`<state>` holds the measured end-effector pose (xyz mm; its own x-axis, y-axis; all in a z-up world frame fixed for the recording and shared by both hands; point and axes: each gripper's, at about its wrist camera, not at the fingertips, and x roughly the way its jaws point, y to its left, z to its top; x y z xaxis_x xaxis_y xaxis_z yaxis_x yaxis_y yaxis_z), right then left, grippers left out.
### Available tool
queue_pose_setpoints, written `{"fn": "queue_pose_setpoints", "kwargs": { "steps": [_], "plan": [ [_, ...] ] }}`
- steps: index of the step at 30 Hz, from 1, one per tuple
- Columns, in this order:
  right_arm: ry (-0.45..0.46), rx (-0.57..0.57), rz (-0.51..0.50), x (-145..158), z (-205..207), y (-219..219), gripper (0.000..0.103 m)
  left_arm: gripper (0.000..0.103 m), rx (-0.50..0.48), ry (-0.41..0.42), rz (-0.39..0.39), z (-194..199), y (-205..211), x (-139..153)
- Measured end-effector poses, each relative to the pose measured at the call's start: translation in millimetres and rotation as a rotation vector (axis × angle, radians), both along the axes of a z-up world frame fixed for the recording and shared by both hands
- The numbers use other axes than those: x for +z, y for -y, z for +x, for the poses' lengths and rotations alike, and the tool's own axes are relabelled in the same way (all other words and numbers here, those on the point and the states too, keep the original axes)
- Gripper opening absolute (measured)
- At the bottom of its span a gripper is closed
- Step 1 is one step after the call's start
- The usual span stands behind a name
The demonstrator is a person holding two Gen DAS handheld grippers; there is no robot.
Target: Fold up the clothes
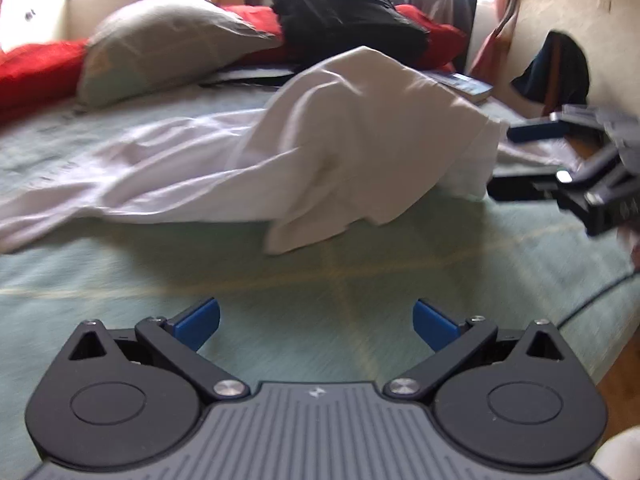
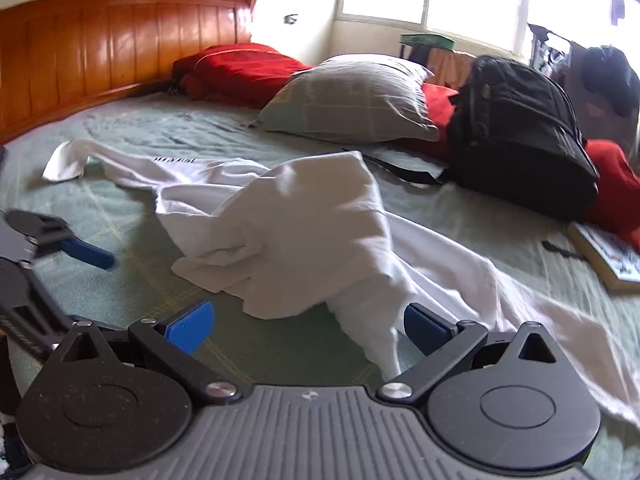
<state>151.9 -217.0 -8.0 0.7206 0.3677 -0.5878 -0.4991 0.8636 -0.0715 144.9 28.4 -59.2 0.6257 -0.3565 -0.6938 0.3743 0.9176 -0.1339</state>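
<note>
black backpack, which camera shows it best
The right wrist view: the black backpack lies whole and fairly sharp on the bed, against the red bedding, with a strap trailing out. The left wrist view shows it farther off, blurred and partly behind the raised white garment.

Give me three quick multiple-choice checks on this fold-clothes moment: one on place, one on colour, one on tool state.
1. Where does the black backpack sit?
A. on the floor
B. on the bed beside the grey pillow
C. on a chair

2. What colour is the garment being folded?
A. white
B. red
C. blue

3. How do the left tool and right tool stand?
A. both clamped on cloth
B. one open
C. both open, empty

Answers: B, it rests on the green sheet; A, the crumpled cloth is white; C, blue pads stand apart, gripping nothing.
</note>
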Motion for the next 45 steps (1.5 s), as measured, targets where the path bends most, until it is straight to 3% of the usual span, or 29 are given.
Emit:
{"fn": "queue_pose_setpoints", "kwargs": {
  "steps": [15,18,20,24,27,29,32,35,40,45],
  "plan": [
    [-0.033,-0.026,0.108,-14.0,26.6,28.7,0.103,0.102,0.011,-0.015,-0.153,70.7,6.7,-15.9],
    [-0.041,-0.026,0.115,-16.8,29.1,30.3,0.103,0.102,-0.089,-0.032,-0.227,65.6,8.5,-16.1],
    [-0.045,-0.026,0.117,-18.5,30.3,32.0,0.103,0.101,-0.13,-0.027,-0.218,63.7,11.6,-18.1],
    [-0.058,-0.048,0.125,-21.8,35.0,35.8,0.103,0.097,-0.111,-0.032,-0.256,72.8,4.8,-21.4],
    [-0.063,-0.058,0.129,-22.9,34.4,39.6,0.103,0.081,-0.08,-0.028,-0.271,69.6,-2.3,-21.6],
    [-0.063,-0.063,0.13,-23.6,33.4,42.3,0.103,0.065,-0.057,-0.023,-0.282,63.9,-9.8,-22.4],
    [-0.064,-0.073,0.134,-24.2,32.6,45.9,0.103,0.044,-0.003,-0.043,-0.345,66.6,-24.2,-26.9],
    [-0.064,-0.083,0.142,-22.5,31.6,49.6,0.103,0.03,0.03,-0.058,-0.357,73.4,-28.3,-29.8],
    [-0.075,-0.095,0.148,-21.0,25.2,56.6,0.103,0.009,0.05,-0.033,-0.29,65.4,-25.1,-21.2],
    [-0.086,-0.114,0.153,-22.0,17.4,61.9,0.103,0.005,0.046,0.014,-0.243,44.6,-27.9,-3.1]
  ]
}}
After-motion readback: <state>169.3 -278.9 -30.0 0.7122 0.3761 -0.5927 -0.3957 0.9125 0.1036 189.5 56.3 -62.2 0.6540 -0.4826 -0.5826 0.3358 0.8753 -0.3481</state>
